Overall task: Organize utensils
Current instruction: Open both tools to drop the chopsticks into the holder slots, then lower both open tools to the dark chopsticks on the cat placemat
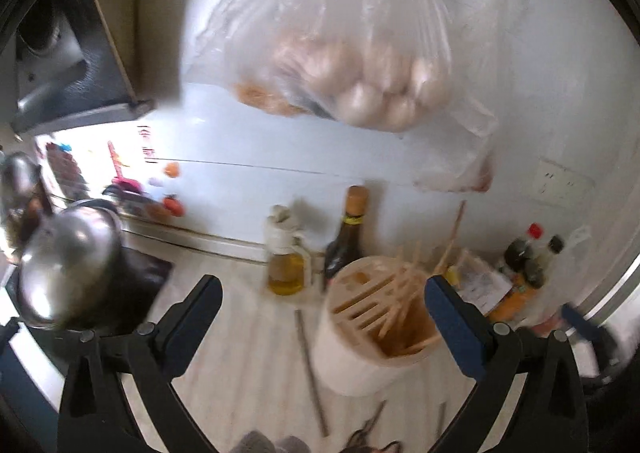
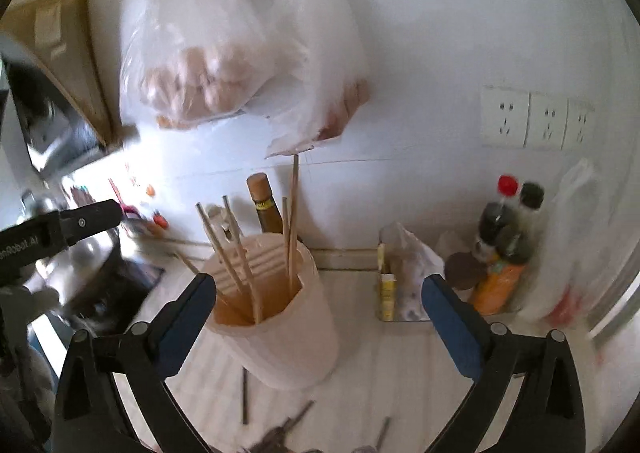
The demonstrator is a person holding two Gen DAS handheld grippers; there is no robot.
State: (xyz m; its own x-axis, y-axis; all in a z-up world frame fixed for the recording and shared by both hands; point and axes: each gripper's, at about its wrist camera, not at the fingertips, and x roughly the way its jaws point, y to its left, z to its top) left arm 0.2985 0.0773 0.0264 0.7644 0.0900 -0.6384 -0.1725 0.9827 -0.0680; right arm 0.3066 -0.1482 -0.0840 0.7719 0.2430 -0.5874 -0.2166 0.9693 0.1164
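Left gripper (image 1: 324,307) and right gripper (image 2: 320,303) both gape wide, holding nothing. Wooden chopsticks (image 2: 240,257) stand in the round cream plastic utensil holder (image 2: 288,337) on the counter.

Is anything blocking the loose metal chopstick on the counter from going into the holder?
Nothing visible blocks it. The metal chopstick lies on the counter beside the utensil holder, whose open compartment already holds wooden chopsticks but has room. Both grippers' jaws stand open and empty.

A home kitchen: a counter (image 2: 400,373) against white wall tiles carries an oil bottle (image 1: 286,261), sauce bottles (image 2: 502,237), a chopstick holder (image 2: 276,317) and a steel pot (image 1: 68,265), beneath a hanging bag of eggs (image 1: 360,65).
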